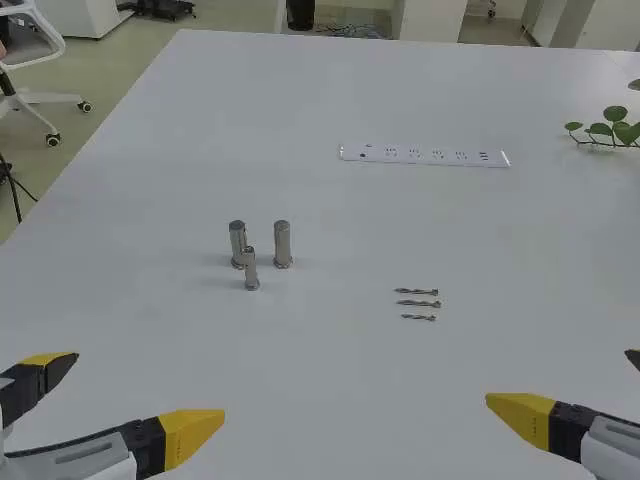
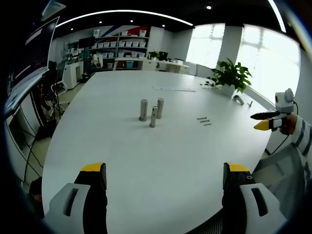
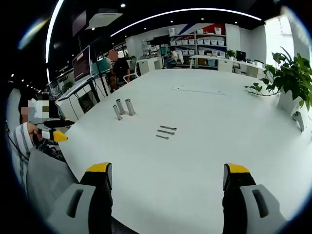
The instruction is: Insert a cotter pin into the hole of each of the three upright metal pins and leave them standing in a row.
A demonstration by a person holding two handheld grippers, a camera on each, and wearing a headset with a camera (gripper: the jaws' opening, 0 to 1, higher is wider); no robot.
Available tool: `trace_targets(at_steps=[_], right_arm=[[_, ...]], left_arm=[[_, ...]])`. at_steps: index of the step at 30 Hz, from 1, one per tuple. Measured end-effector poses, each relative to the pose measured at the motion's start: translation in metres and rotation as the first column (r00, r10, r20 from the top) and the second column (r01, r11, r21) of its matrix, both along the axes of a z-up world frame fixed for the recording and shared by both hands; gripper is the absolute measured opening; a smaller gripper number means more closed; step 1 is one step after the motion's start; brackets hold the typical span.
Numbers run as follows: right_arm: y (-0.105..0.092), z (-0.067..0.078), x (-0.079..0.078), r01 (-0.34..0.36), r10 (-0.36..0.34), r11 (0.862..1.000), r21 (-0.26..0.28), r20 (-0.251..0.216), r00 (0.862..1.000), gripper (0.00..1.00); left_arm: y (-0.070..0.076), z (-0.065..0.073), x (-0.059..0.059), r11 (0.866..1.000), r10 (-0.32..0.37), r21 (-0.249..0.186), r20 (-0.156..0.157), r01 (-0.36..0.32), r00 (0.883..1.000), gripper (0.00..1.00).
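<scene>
At the near left edge of the smooth white table (image 1: 320, 110), the left gripper (image 1: 148, 386) hangs with its two wedge-shaped, yellow-tipped jaws spread wide, released and gripping nothing. Its own view shows the same broad gap over bare tabletop.

Further in and left of centre stand three metal pins, all upright: dull grey cylinders, each on a slightly wider foot. Two are side by side at the back (image 1: 237, 243) (image 1: 282, 243), and a third (image 1: 251, 268) is just in front, between them, so they make a tight triangle and not a row.

To their right and well apart lie three cotter pins (image 1: 418, 303), thin bright slivers of wire. They lie flat and parallel, one behind another, and none is in a metal pin.

Beyond them, a long white power strip (image 1: 423, 155) lies flat across the far side of the table.

At the near right edge, the right gripper (image 1: 560, 378) is likewise released. Its yellow tips stand far apart in its own view, holding and touching nothing.

A leafy green plant (image 1: 610, 128) reaches in at the far right edge.
</scene>
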State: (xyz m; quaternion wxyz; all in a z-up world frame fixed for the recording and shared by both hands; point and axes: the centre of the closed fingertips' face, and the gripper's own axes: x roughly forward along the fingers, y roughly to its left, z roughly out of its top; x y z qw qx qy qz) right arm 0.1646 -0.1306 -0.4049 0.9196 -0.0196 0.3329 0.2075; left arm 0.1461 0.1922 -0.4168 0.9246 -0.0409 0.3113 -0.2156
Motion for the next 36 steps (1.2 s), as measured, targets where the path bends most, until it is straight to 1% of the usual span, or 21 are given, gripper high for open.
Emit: trace_targets(at_steps=[3, 4, 5, 6, 8, 12, 15, 18, 20, 21, 27, 28, 29, 30, 33, 36], right_arm=[[0.001, 0.0, 0.001, 0.0, 0.0, 1.0, 0.003, 0.002, 1.0, 0.93], [0.001, 0.0, 0.001, 0.0, 0.0, 1.0, 0.004, 0.001, 1.0, 0.93], [0.001, 0.0, 0.001, -0.002, 0.002, 1.0, 0.003, 0.0, 1.0, 0.93], [0.001, 0.0, 0.001, -0.003, 0.003, 1.0, 0.001, -0.001, 1.0, 0.93], [0.001, 0.0, 0.001, -0.006, 0.006, 1.0, -0.001, -0.002, 1.0, 0.93], [0.001, 0.002, 0.002, -0.006, 0.006, 1.0, -0.003, 0.0, 1.0, 0.93], [0.0, 0.001, 0.002, -0.007, 0.007, 1.0, -0.009, -0.006, 1.0, 0.93], [0.0, 0.0, 0.002, -0.005, 0.005, 1.0, -0.008, -0.008, 1.0, 0.93], [0.0, 0.001, 0.002, -0.003, 0.003, 1.0, -0.004, -0.006, 1.0, 0.93], [0.0, 0.001, 0.002, -0.001, 0.001, 1.0, -0.003, -0.006, 1.0, 0.93], [-0.001, 0.001, 0.001, 0.003, -0.003, 1.0, -0.002, -0.005, 1.0, 0.93], [-0.001, 0.001, 0.001, 0.005, -0.005, 1.0, -0.002, -0.006, 1.0, 0.93], [-0.002, 0.001, 0.001, 0.005, -0.005, 1.0, -0.002, -0.006, 1.0, 0.93], [-0.003, 0.001, 0.001, 0.007, -0.007, 1.0, -0.002, -0.007, 1.0, 0.93], [-0.004, 0.001, 0.001, 0.012, -0.012, 1.0, 0.0, -0.006, 1.0, 0.93], [-0.005, 0.003, 0.001, 0.018, -0.018, 1.0, 0.005, -0.003, 1.0, 0.93]], left_arm=[[0.001, 0.003, 0.003, 1.0, 0.002, 0.003, 0.023, -0.002, 1.0, 0.99], [0.001, 0.003, 0.003, 1.0, 0.004, 0.0, 0.017, -0.004, 1.0, 0.99], [0.001, 0.004, 0.003, 1.0, 0.008, -0.007, 0.017, -0.008, 1.0, 0.99], [0.0, 0.005, 0.004, 1.0, 0.007, -0.015, 0.028, -0.007, 1.0, 0.99], [-0.001, 0.008, 0.005, 1.0, 0.007, -0.02, 0.037, -0.006, 0.999, 0.99], [-0.001, 0.011, 0.007, 1.0, -0.004, -0.002, 0.051, 0.004, 0.999, 0.99], [-0.002, 0.011, 0.008, 1.0, -0.013, 0.004, 0.052, 0.013, 0.999, 0.99], [-0.005, 0.011, 0.007, 1.0, -0.022, -0.011, 0.042, 0.022, 0.999, 0.98], [-0.006, 0.01, 0.007, 1.0, -0.024, -0.002, 0.041, 0.024, 0.999, 0.99], [-0.006, 0.009, 0.007, 1.0, -0.026, 0.004, 0.034, 0.026, 0.999, 0.99], [-0.007, 0.007, 0.006, 0.999, -0.032, 0.004, 0.027, 0.032, 0.999, 0.99], [-0.007, 0.006, 0.005, 0.999, -0.033, -0.001, 0.015, 0.033, 0.999, 0.98], [-0.009, 0.003, 0.001, 0.999, -0.039, -0.014, -0.022, 0.038, 0.999, 0.98], [-0.009, 0.002, 0.001, 0.999, -0.038, -0.016, -0.027, 0.037, 0.999, 0.97], [-0.009, 0.001, 0.001, 0.999, -0.04, -0.011, -0.025, 0.04, 0.999, 0.96], [-0.01, 0.0, 0.001, 0.999, -0.041, -0.015, -0.028, 0.041, 0.999, 0.96]])
